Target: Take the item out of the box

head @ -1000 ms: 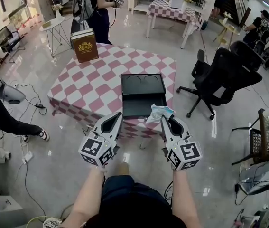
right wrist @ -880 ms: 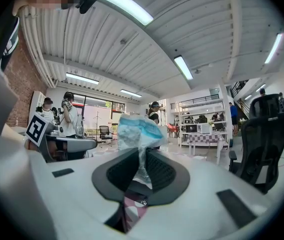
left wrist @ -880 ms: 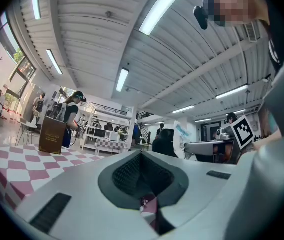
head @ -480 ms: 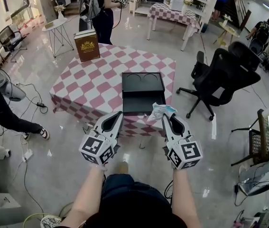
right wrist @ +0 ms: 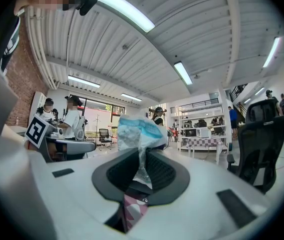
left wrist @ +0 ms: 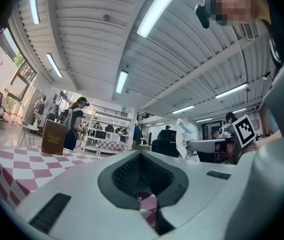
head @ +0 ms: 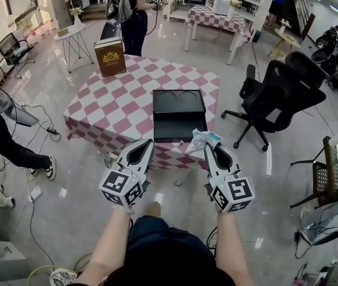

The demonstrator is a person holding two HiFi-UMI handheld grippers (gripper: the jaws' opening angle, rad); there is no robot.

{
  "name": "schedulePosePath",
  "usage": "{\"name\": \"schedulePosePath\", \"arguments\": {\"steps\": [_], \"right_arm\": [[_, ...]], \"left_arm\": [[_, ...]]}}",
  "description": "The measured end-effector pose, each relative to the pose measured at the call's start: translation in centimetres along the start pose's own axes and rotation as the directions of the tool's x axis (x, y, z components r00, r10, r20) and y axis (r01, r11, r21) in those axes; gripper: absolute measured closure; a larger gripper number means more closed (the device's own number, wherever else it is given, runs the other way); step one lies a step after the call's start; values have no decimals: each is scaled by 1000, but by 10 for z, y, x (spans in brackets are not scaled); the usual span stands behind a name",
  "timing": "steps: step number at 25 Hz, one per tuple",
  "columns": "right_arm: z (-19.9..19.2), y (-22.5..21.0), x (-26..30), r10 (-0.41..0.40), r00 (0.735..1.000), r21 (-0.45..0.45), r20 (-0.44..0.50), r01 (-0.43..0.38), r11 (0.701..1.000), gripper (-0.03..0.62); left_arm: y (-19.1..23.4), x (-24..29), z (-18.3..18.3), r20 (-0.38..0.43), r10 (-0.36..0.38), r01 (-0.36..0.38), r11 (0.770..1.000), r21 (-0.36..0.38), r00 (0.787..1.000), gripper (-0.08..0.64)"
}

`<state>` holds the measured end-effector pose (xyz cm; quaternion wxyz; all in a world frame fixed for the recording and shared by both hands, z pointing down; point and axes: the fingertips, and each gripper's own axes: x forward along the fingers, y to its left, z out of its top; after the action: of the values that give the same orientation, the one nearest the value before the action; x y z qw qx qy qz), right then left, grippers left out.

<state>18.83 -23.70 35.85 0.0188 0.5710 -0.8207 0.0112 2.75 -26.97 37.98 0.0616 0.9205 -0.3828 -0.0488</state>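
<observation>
Two grippers were held level at the near edge of the table (head: 115, 109). Right gripper (head: 208, 145): jaws nearly together, pinching a crumpled white-and-blue packet (head: 201, 140), lifted by the near right corner of the open black box (head: 179, 115). Left gripper (head: 147, 143): jaws closed, nothing between them.

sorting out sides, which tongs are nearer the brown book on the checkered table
Left. The left tongs hover by the near edge of the table, across it from the brown book; the right tongs, gripping a plastic packet, are farther right.
</observation>
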Motion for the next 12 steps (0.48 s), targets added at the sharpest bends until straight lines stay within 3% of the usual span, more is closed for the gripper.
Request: {"name": "schedulePosePath", "arguments": {"steps": [12], "right_arm": [[-2,-1,-3,4,1000,3,-2,-4,1000,540]], "left_arm": [[-3,2,-1,-4,-1,1,1000,-3,1000,551]]}}
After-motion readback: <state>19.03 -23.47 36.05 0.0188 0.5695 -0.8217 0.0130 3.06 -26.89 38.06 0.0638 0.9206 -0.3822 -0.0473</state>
